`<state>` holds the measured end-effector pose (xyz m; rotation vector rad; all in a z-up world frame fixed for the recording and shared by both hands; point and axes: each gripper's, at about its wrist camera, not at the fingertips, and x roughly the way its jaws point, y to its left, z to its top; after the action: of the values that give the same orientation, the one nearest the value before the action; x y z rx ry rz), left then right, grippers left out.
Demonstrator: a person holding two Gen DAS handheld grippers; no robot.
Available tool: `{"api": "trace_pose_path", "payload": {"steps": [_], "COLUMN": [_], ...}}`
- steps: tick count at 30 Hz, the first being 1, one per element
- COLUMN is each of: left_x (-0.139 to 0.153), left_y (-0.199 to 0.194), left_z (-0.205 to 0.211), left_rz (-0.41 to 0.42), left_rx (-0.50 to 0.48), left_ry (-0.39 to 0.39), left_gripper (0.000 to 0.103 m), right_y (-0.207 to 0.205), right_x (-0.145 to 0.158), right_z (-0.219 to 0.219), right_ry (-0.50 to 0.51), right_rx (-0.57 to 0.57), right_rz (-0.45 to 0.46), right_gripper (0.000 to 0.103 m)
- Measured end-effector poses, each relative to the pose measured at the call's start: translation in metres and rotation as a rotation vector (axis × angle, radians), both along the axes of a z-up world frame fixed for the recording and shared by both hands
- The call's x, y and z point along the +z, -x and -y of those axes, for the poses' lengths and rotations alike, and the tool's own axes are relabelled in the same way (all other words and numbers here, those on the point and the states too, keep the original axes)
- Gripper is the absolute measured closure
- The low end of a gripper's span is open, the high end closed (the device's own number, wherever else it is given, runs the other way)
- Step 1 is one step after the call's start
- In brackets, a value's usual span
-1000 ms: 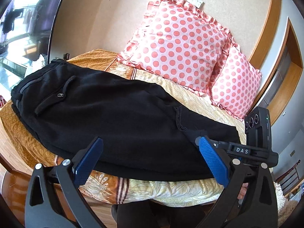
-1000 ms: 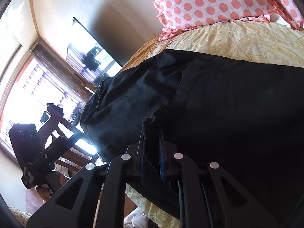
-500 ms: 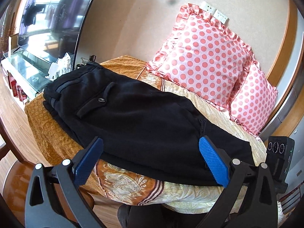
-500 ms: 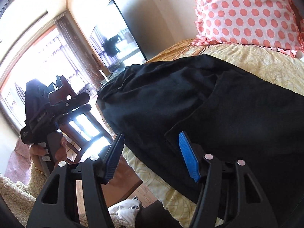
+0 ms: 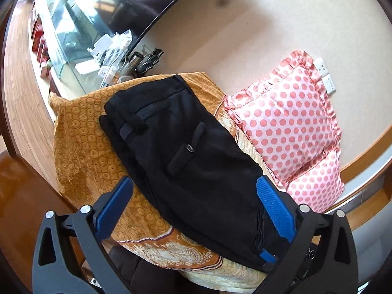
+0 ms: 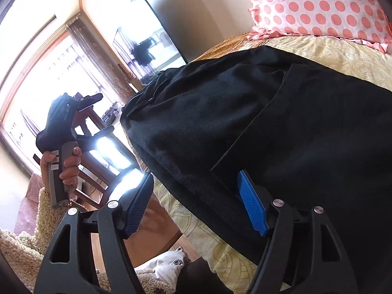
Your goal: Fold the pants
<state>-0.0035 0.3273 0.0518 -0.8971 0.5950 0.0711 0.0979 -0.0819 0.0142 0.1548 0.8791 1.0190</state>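
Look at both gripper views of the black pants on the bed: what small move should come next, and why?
Probably bring the left gripper down to the waistband and close on it. Both grippers are open and empty, the right gripper hovers at the near edge, and the pants already lie with one layer folded over another, so another fold seems due.

Left claw (image 5: 193,210) and right claw (image 6: 196,203) both agape, empty.

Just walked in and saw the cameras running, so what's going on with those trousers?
A person holds a hand-held gripper in each hand over black fabric pants folded lengthwise on the patterned orange-and-cream bedspread. The left hand-held gripper and right hand-held gripper are both open, gripping nothing. Pink polka-dot pillows lean against the wall.
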Motion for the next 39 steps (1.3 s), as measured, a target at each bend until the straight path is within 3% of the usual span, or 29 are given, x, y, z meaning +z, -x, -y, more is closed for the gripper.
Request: {"api": "trace_pose_path", "payload": {"steps": [4, 11, 18, 20, 24, 27, 30, 35, 39], "left_x": [-0.014, -0.030, -0.034, -0.036, -0.039, -0.037, -0.045, -0.052, -0.049], "left_y": [-0.012, -0.024, -0.031, -0.032, -0.026, -0.020, -0.017, -0.008, -0.007], "left_z": [-0.016, -0.028, -0.038, -0.039, -0.038, -0.041, -0.045, -0.042, -0.038], "left_rz": [-0.039, -0.073, -0.018, -0.008, 0.027, 0.088, 0.074, 0.046, 0.054], "left_rx": [0.004, 0.010, 0.000, -0.001, 0.014, 0.025, 0.065, 0.115, 0.097], "left_ry": [0.088, 0.136, 0.203, 0.210, 0.212, 0.241, 0.287, 0.293, 0.311], "left_gripper": [0.003, 0.004, 0.004, 0.010, 0.040, 0.049, 0.049, 0.048, 0.035], "right_y": [0.000, -0.002, -0.004, -0.004, -0.003, -0.002, -0.002, -0.002, -0.003], "right_x": [0.002, -0.001, -0.002, -0.003, -0.003, -0.003, -0.003, -0.002, -0.003], "right_z": [0.001, -0.002, -0.003, -0.003, -0.004, -0.005, -0.005, -0.003, -0.003], "right_ry": [-0.005, -0.009, -0.020, -0.025, -0.025, -0.025, -0.025, -0.028, -0.033], "right_rx": [0.003, 0.007, 0.009, 0.010, 0.014, 0.018, 0.017, 0.014, 0.012], "right_rz": [-0.006, -0.007, -0.008, -0.006, 0.002, 0.009, 0.010, 0.006, 0.006], "right_gripper": [0.027, 0.026, 0.025, 0.024, 0.022, 0.021, 0.021, 0.021, 0.021]}}
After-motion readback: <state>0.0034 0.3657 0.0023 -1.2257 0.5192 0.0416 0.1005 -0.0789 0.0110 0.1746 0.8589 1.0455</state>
